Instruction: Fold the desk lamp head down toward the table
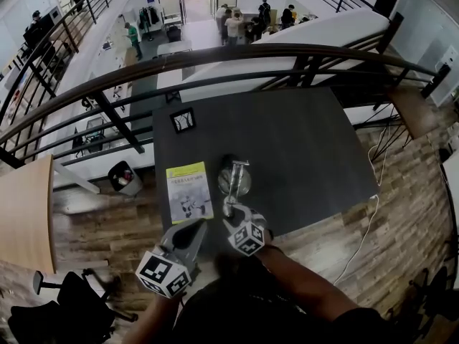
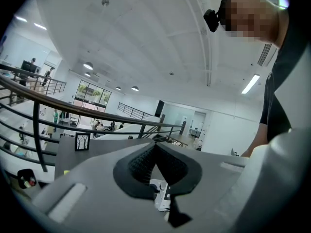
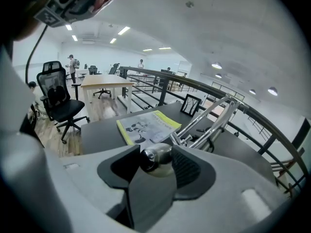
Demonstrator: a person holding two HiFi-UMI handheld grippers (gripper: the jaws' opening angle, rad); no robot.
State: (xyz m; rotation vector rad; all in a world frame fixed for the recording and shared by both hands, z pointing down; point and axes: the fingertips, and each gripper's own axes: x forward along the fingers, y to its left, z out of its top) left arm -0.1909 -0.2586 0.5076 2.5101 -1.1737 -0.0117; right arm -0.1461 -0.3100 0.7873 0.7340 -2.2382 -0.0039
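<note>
A chrome desk lamp (image 1: 235, 178) stands on the dark table (image 1: 301, 149) near its front edge. In the right gripper view its twin chrome arms (image 3: 214, 115) slant up to the right, and its rounded chrome head (image 3: 154, 157) lies between my jaws. My right gripper (image 3: 156, 165) is shut on that lamp head, jaws wide, and points down at the table. In the head view the right gripper (image 1: 231, 210) sits just in front of the lamp. My left gripper (image 1: 197, 226) hovers level to the left, apart from the lamp. Its tips (image 2: 155, 147) meet with nothing between them.
A yellow-edged booklet (image 1: 189, 190) lies left of the lamp, and a small black picture frame (image 1: 182, 120) stands at the table's far left. A dark railing (image 1: 215, 56) curves behind the table. A white cable (image 1: 366, 228) runs down at the right. An office chair (image 3: 60, 101) stands by a wooden table.
</note>
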